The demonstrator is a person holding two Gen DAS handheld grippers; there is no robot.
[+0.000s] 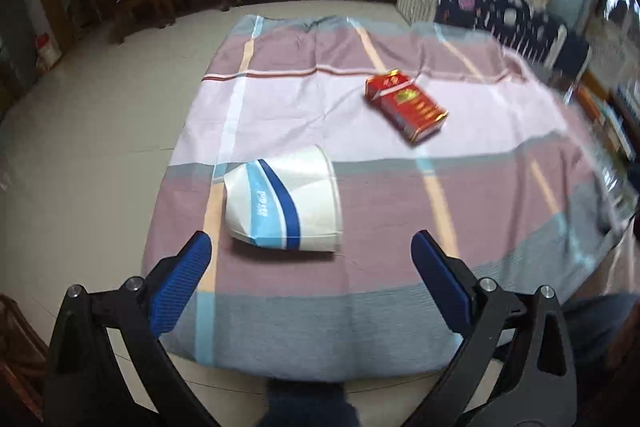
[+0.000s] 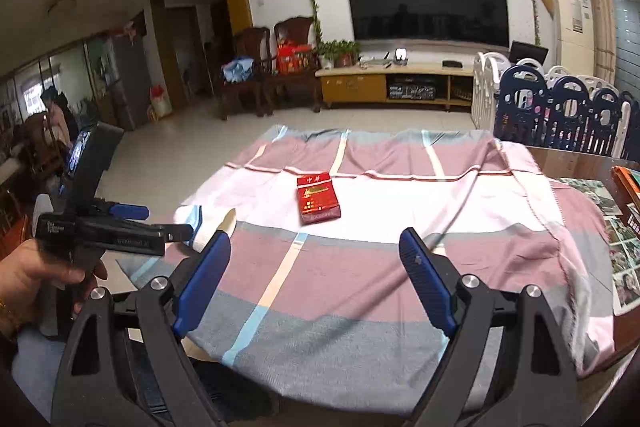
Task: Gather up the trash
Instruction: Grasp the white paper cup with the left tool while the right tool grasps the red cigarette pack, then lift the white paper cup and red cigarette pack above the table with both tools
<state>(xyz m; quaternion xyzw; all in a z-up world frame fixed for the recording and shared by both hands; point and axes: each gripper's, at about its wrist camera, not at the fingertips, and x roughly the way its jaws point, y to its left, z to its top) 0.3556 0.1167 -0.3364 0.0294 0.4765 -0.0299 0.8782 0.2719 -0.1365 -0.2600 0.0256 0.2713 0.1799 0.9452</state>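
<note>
A crushed white paper cup with blue stripes (image 1: 286, 201) lies on its side on the striped cloth (image 1: 320, 291), just ahead of my open, empty left gripper (image 1: 312, 247). A red cigarette pack (image 1: 406, 107) lies farther off to the right; it also shows in the right wrist view (image 2: 318, 199), mid-cloth. My right gripper (image 2: 316, 247) is open and empty above the cloth's near part, short of the pack. The left gripper's body, held in a hand, shows at the left of the right wrist view (image 2: 100, 223); the cup is mostly hidden there.
The cloth covers a table (image 2: 580, 163) with photos (image 2: 620, 239) at its right edge. A blue and white play fence (image 2: 560, 107) stands at the back right, a TV stand (image 2: 396, 83) and wooden chairs (image 2: 256, 67) beyond the tiled floor.
</note>
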